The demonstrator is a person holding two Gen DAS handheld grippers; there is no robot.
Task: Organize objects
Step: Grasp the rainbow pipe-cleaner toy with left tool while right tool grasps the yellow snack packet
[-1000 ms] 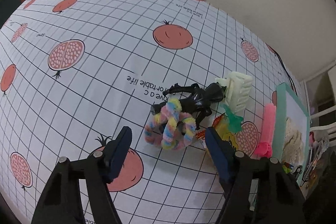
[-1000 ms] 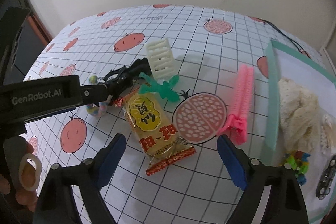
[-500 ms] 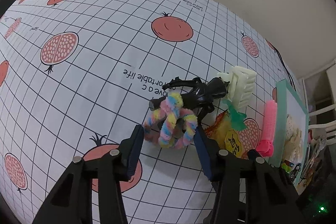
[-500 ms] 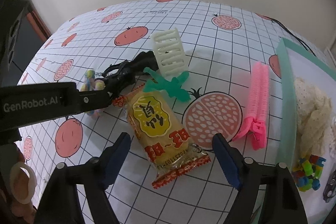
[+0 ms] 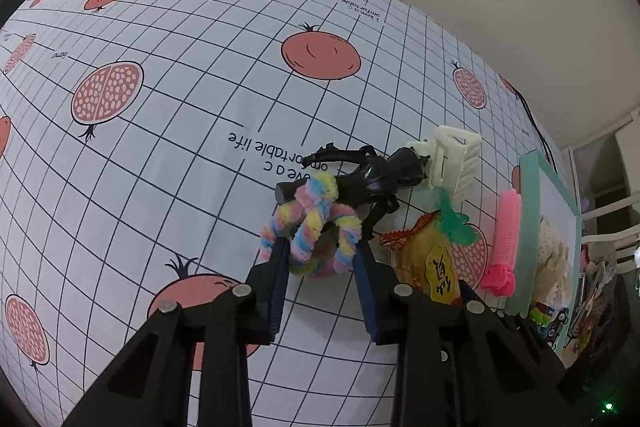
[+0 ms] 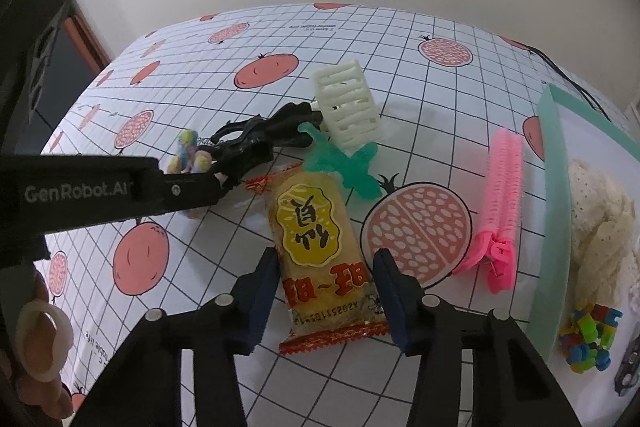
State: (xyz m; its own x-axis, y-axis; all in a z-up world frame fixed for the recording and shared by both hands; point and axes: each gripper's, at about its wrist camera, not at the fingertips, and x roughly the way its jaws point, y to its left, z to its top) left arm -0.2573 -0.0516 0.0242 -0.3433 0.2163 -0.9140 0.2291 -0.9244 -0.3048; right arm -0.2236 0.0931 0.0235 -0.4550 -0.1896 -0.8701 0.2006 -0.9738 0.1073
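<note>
a white grid cloth (image 5: 168, 163) printed with pomegranates covers the table, with a plain pale wall behind it along the top of both frames.

in my left view, my left gripper (image 5: 320, 259) sits at lower centre, its jaws narrowed on either side of the pastel fuzzy ring (image 5: 312, 227); the pads look to touch its sides, though i cannot tell how firmly. just above the ring lies a black clip (image 5: 372, 175), and right of that a cream claw clip (image 5: 452, 159). a green clip (image 5: 456, 223) lies below the cream one, beside the snack packet (image 5: 432, 259). a pink roller clip (image 5: 504, 239) lies at the right, just beside the teal tray (image 5: 528, 211).

in my right view, my right gripper (image 6: 326, 291) is at lower centre, jaws half closed around the lower end of the snack packet (image 6: 316, 231); a thin gap shows at each side, so it is not gripped. the green clip (image 6: 344, 163) touches the packet's top end, under the cream claw clip (image 6: 348, 107). the pink roller clip (image 6: 500, 199) lies right of centre, and the tray (image 6: 556, 195) at the right edge holds cream lace fabric (image 6: 600, 211) and a small block toy (image 6: 588, 339). my hand (image 6: 40, 355) shows at lower left.
</note>
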